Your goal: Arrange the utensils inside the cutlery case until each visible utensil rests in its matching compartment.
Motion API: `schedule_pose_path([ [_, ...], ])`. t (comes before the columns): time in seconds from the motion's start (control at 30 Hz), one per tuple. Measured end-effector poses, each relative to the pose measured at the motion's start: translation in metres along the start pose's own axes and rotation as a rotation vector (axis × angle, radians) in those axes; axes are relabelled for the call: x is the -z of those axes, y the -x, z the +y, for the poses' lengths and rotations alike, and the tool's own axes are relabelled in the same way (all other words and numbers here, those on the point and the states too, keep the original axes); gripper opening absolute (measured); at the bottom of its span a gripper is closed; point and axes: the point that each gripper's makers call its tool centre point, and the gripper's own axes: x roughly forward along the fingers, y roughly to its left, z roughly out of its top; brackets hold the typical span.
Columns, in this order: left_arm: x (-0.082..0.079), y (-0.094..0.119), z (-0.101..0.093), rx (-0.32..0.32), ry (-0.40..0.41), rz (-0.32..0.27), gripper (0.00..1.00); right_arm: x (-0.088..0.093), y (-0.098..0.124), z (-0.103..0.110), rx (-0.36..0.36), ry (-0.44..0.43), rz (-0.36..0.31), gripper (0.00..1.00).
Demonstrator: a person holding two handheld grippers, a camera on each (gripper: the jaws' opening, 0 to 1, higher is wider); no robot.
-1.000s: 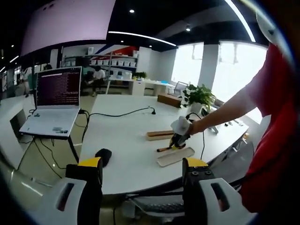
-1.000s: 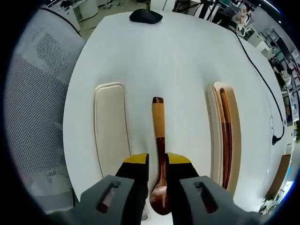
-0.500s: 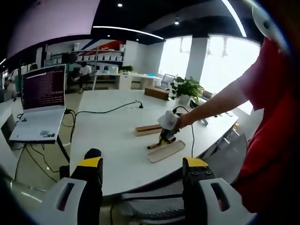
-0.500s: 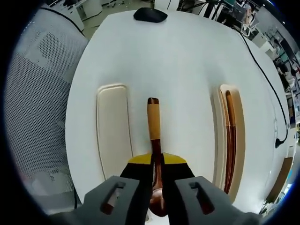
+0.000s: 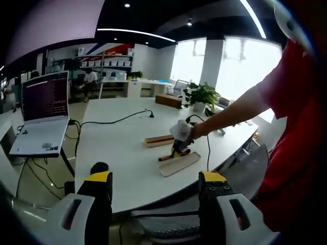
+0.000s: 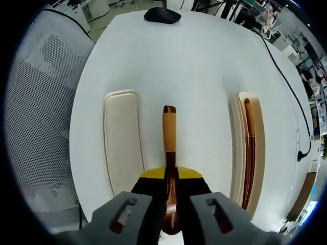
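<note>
White table [image 6: 204, 66], right gripper view: right gripper [image 6: 171, 176] pinches the spoon [image 6: 169, 153] at lower centre; next, carry it right to the case [image 6: 249, 148]; left gripper [image 5: 156, 181] hangs spread.

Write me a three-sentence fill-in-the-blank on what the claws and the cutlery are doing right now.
1. The right claw is shut on the wooden ____.
2. The chopsticks lie inside the ____.
3. The left claw hangs off the table with its jaws ____.

Missing words: spoon; case; open
</note>
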Motion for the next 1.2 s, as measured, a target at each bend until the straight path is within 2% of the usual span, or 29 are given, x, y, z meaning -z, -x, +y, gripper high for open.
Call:
schedule_pose_path([
  [0.13,0.006,0.001,0.003,-0.006,-0.014,0.015,0.7,-0.001,0.003,-0.002,0.009,-0.001,-0.005,0.01],
  [0.27,0.006,-0.001,0.003,0.001,0.007,0.012,0.7,-0.004,0.009,-0.003,0.024,-0.001,-0.021,0.01],
  [0.63,0.004,-0.005,0.002,0.019,-0.005,0.005,0.7,-0.005,0.025,-0.012,0.064,0.004,-0.045,0.01],
  [0.9,0.004,-0.007,0.004,0.016,-0.025,0.009,0.69,0.0,0.03,-0.013,0.062,-0.01,-0.041,0.01],
  [1.2,0.006,-0.008,0.005,0.014,-0.007,0.009,0.7,-0.003,0.039,-0.019,0.078,-0.011,-0.058,0.02],
])
